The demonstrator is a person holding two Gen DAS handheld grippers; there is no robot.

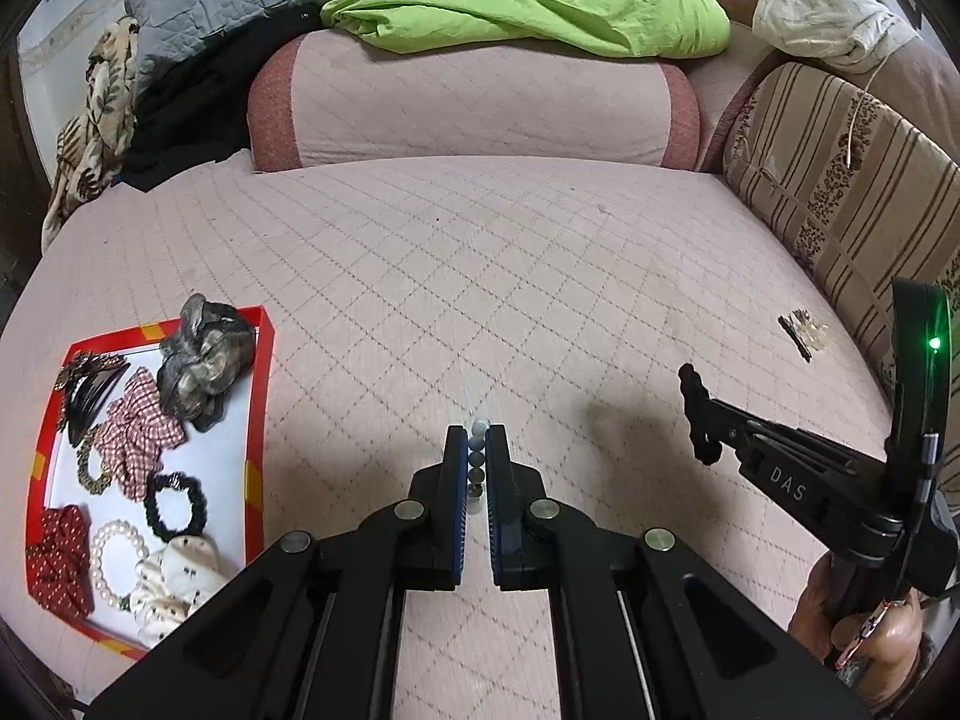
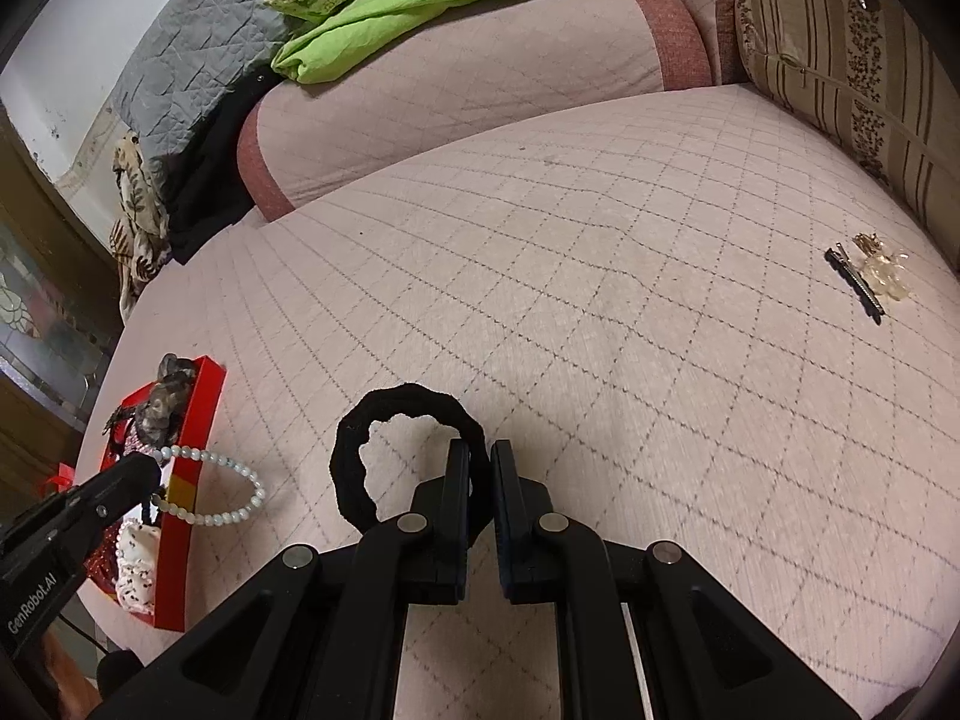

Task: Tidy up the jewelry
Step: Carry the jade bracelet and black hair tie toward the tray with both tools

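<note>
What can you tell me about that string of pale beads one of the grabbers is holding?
The bead bracelet is a closed loop of small round beads, pale milky blue-white and glossy, like glass or stone. The left gripper is shut on one side of it, so the rest of the loop hangs free in the air, over the edge of the red tray and the pink quilted bed cover. Seen from the left gripper's own camera, a few beads show edge-on between its fingers, some looking darker, greyish. Nothing else touches it.

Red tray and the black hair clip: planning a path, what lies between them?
Only bare quilted bedcover separates the red cardboard tray from the black hair clip, per the left wrist view.
</note>
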